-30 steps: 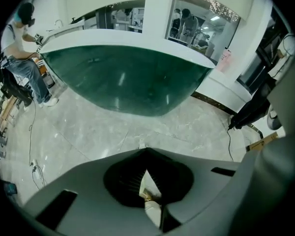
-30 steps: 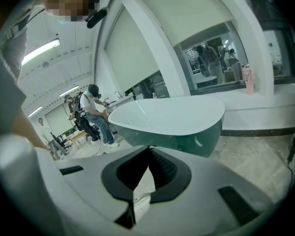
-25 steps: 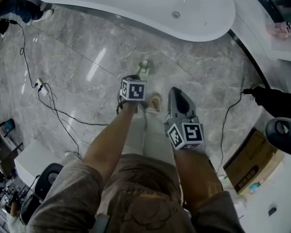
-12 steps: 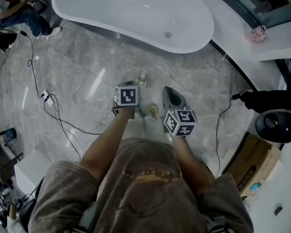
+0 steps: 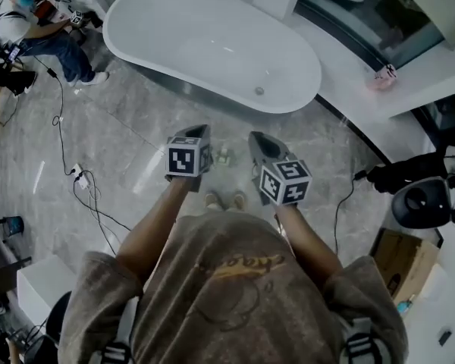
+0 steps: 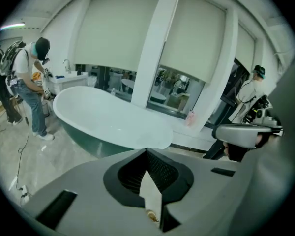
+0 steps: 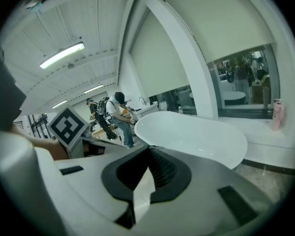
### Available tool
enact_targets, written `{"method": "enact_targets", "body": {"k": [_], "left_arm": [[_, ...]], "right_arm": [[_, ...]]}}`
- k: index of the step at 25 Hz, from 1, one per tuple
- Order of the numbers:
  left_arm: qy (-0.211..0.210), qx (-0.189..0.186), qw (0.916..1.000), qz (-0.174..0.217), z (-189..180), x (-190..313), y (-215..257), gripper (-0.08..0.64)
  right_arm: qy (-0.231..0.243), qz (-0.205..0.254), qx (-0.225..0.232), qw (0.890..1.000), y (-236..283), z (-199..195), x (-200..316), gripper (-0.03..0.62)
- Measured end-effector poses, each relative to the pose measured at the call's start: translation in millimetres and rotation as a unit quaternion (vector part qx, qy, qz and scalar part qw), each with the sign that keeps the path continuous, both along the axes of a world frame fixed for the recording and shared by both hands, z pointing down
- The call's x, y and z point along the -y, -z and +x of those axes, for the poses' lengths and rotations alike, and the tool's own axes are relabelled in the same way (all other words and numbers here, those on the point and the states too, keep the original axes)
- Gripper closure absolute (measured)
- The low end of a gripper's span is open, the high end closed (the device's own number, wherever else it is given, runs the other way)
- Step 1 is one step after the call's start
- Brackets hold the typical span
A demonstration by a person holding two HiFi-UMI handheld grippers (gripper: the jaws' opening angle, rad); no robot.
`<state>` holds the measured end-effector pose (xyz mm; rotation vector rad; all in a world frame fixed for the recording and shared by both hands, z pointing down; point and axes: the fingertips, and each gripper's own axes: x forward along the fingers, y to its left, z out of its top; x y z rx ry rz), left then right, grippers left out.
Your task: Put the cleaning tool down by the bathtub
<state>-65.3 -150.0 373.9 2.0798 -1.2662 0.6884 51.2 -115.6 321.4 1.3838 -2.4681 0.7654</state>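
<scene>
A white oval bathtub (image 5: 212,44) stands on the grey marble floor; it also fills the middle of the left gripper view (image 6: 108,122) and shows in the right gripper view (image 7: 191,134). A small pale green cleaning tool (image 5: 225,156) lies on the floor just in front of the tub, between my two grippers and well below them. My left gripper (image 5: 189,132) is shut and holds nothing; its jaws meet at the tip (image 6: 146,151). My right gripper (image 5: 256,137) is level with it, also shut and empty (image 7: 148,149). Both point toward the tub.
A person (image 5: 42,29) stands at the tub's far left end. Cables and a power strip (image 5: 80,177) trail over the floor at left. A pink bottle (image 5: 382,76) sits on the white ledge at right. A cardboard box (image 5: 398,260) and black equipment (image 5: 425,203) stand at right.
Both grippers have risen away from the floor, and the view has lifted so the whole tub shows. The cleaning tool stays lying on the floor by the tub.
</scene>
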Motion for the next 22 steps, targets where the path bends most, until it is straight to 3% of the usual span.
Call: {"method": "enact_targets", "body": {"k": [5, 11, 15, 22], "left_arm": [[-0.033, -0.044, 0.9954, 0.079, 0.6, 1.3, 82.2, 0.557], [-0.065, -0.097, 0.9830, 0.142, -0.2, -12.0, 149.2, 0.557], [-0.077, -0.109, 0.9738, 0.184, -0.9, -15.4, 175.5, 0.557], [-0.079, -0.130, 0.9622, 0.226, -10.2, -20.7, 194.6, 0.557]], "right_arm": [[0.030, 0.044, 0.012, 0.998, 53.0, -9.6, -2.2, 0.592], [0.049, 0.118, 0.036, 0.991, 117.0, -13.3, -8.2, 0.592], [0.056, 0.156, 0.039, 0.985, 143.3, -14.9, -7.3, 0.592], [0.064, 0.174, 0.057, 0.981, 157.2, -17.7, -4.3, 0.593]]}}
